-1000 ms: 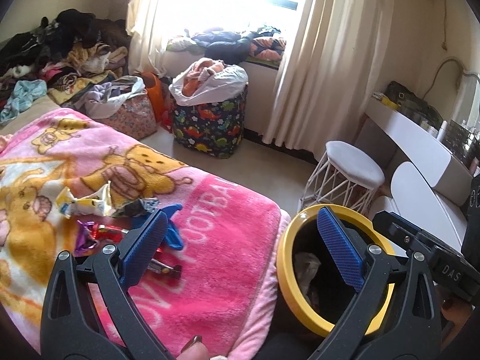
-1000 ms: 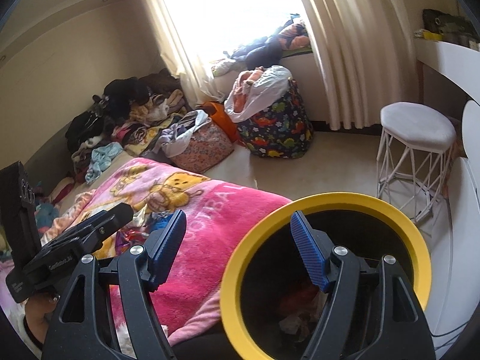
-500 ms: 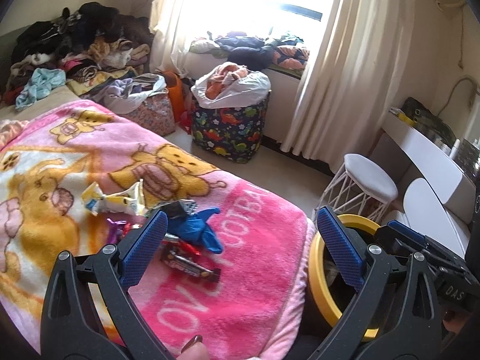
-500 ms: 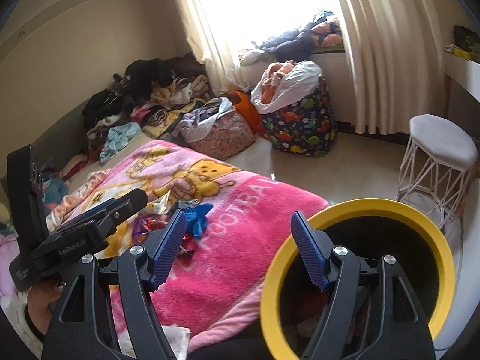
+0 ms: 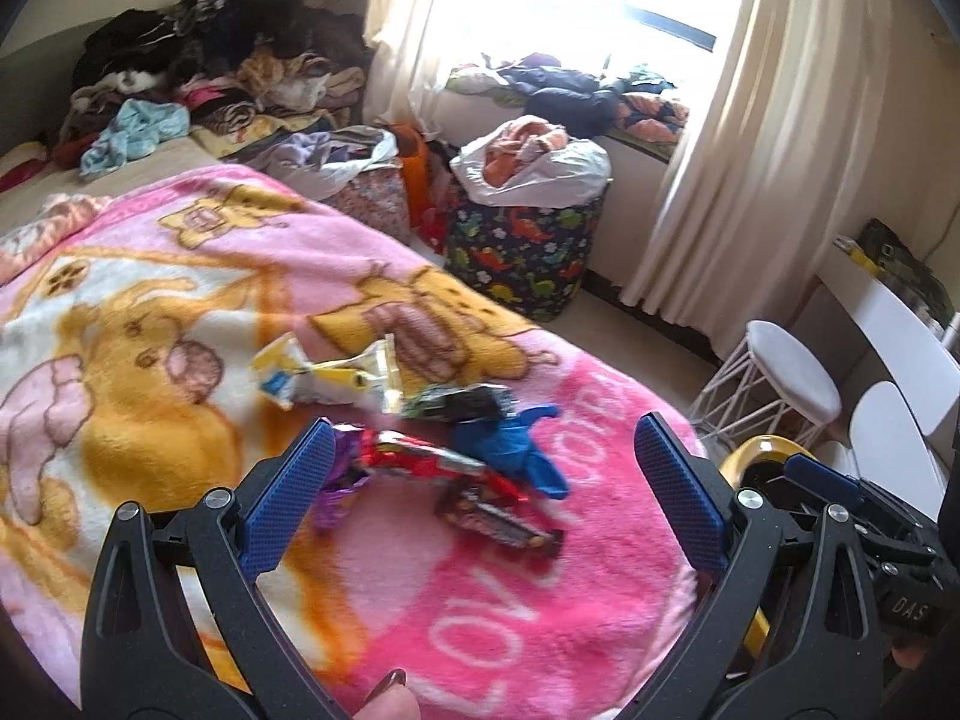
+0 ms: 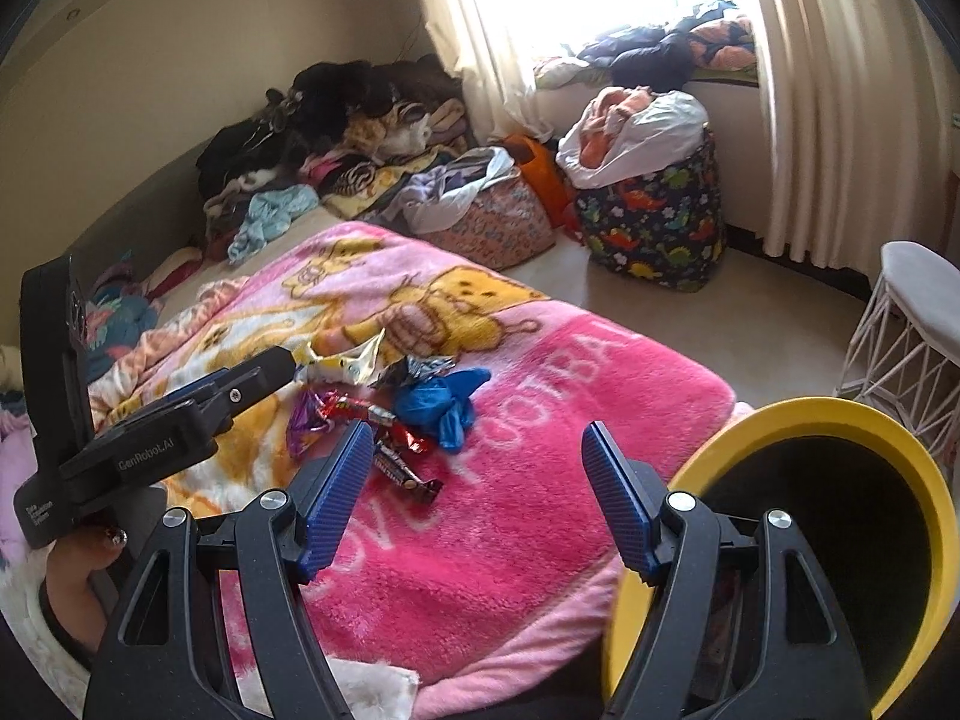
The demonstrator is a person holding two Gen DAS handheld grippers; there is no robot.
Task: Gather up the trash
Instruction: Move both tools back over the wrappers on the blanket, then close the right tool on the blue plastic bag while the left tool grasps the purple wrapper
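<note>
Trash lies on the pink blanket (image 5: 492,594): a brown candy bar wrapper (image 5: 498,523), a red wrapper (image 5: 420,461), a purple wrapper (image 5: 339,483), a crumpled blue glove (image 5: 516,453), a dark foil wrapper (image 5: 462,403) and a yellow-white wrapper (image 5: 324,377). My left gripper (image 5: 480,498) is open and empty, just above the pile. My right gripper (image 6: 474,492) is open and empty above the blanket, right of the candy bar wrapper (image 6: 402,471) and blue glove (image 6: 441,402). The yellow-rimmed bin (image 6: 804,414) stands at the bed's right edge; it also shows in the left wrist view (image 5: 756,450).
A dinosaur-print basket (image 6: 654,222) of clothes and a floral bag (image 6: 498,222) stand on the floor by the window. A white wire stool (image 5: 780,384) stands right of the bed. Clothes (image 5: 198,72) are heaped at the far end of the bed.
Both grippers have swung left, from over the yellow bin to over the blanket. The trash pile now sits between the left gripper's fingers. Both stay open.
</note>
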